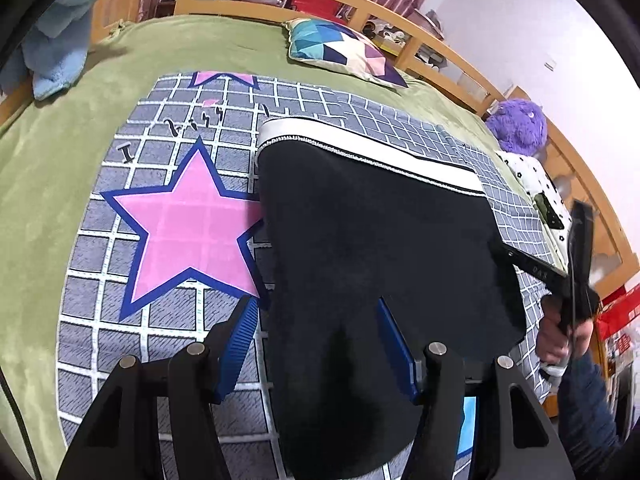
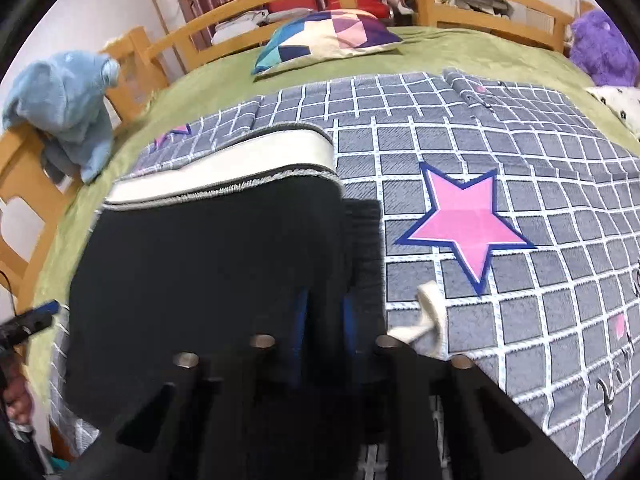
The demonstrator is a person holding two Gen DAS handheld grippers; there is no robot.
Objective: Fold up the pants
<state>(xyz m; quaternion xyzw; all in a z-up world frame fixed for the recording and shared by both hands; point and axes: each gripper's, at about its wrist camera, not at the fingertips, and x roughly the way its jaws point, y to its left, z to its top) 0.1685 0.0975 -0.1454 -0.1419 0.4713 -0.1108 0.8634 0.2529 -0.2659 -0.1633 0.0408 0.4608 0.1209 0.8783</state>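
Observation:
Black pants (image 1: 372, 240) with a white waistband (image 1: 360, 142) lie folded on the grey checked sheet (image 1: 168, 320). My left gripper (image 1: 316, 320) is open, its blue pads on either side of the near edge of the pants. In the right wrist view the pants (image 2: 208, 272) fill the left half, with the waistband (image 2: 224, 168) at the far end. My right gripper (image 2: 324, 312) is shut on the right edge of the pants. A white drawstring (image 2: 430, 316) hangs beside it. The right gripper also shows in the left wrist view (image 1: 576, 264) at the pants' far right side.
A patterned cushion (image 1: 344, 46) lies on the green bedspread (image 1: 48, 152) beyond the sheet. A blue plush (image 2: 68, 108) hangs on the wooden bed rail (image 2: 24, 168). A purple plush (image 1: 518, 124) and a spotted pillow (image 1: 536, 184) sit at the right edge.

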